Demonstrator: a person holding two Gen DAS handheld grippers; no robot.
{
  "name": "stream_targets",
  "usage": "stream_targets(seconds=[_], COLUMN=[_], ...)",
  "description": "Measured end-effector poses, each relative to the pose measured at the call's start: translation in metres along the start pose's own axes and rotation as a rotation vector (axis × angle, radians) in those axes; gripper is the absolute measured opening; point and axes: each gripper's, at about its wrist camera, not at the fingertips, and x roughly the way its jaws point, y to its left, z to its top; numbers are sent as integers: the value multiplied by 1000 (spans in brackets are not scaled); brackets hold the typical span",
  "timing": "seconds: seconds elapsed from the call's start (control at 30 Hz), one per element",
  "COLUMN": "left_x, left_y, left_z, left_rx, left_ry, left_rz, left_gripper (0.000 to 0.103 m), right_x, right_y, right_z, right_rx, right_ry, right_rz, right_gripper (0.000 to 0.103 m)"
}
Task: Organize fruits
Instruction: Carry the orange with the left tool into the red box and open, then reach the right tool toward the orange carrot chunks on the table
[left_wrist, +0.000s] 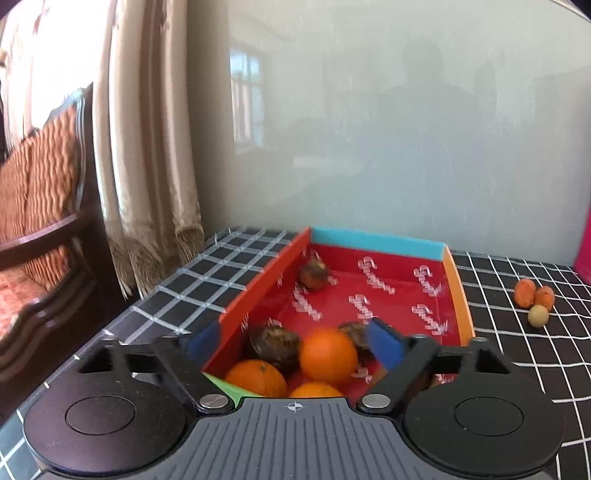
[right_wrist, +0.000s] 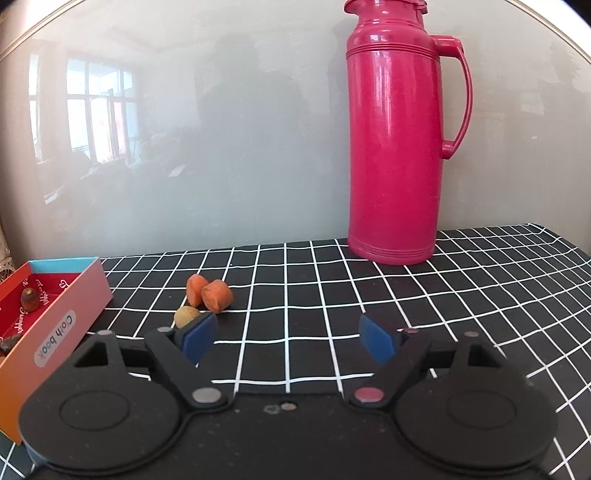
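A red box (left_wrist: 373, 245) with blue and orange walls holds three oranges, one of them blurred (left_wrist: 328, 355), and several dark brown fruits (left_wrist: 274, 343). My left gripper (left_wrist: 293, 345) is open above the box's near end, its blue pads either side of the blurred orange. On the checked cloth right of the box lie two small orange fruits (right_wrist: 217, 295) and a small tan one (right_wrist: 186, 315); they also show in the left wrist view (left_wrist: 534, 293). My right gripper (right_wrist: 288, 338) is open and empty over the cloth, its left pad just by the tan fruit.
A tall pink thermos (right_wrist: 393, 140) stands at the back right against a glossy grey wall. The box (right_wrist: 62, 325) is at the right wrist view's left edge. Curtains (left_wrist: 144, 147) and a wooden sofa (left_wrist: 40, 206) lie beyond the table's left edge.
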Motion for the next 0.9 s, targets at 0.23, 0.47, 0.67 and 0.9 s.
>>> stream_targets(seconds=[0.23,0.47,0.67,0.9], left_x=[-4,-5,-4,-1], left_y=[-2,4,11,28], left_z=[3,5,5,5], left_rx=[4,-3,-4,-42], left_ry=[-36,-61,-63,-59], left_rz=[16,44,61,87], left_gripper=[103,103,103,103], right_x=[0,0,2,4], right_y=[-4,-2,6,24], right_z=[0,0,1,2], right_rx=[3,2,-20,-77], right_ry=[-2,-6,-16,-41], right_rz=[-11,-9,3,26], right_gripper=[85,86,86,86])
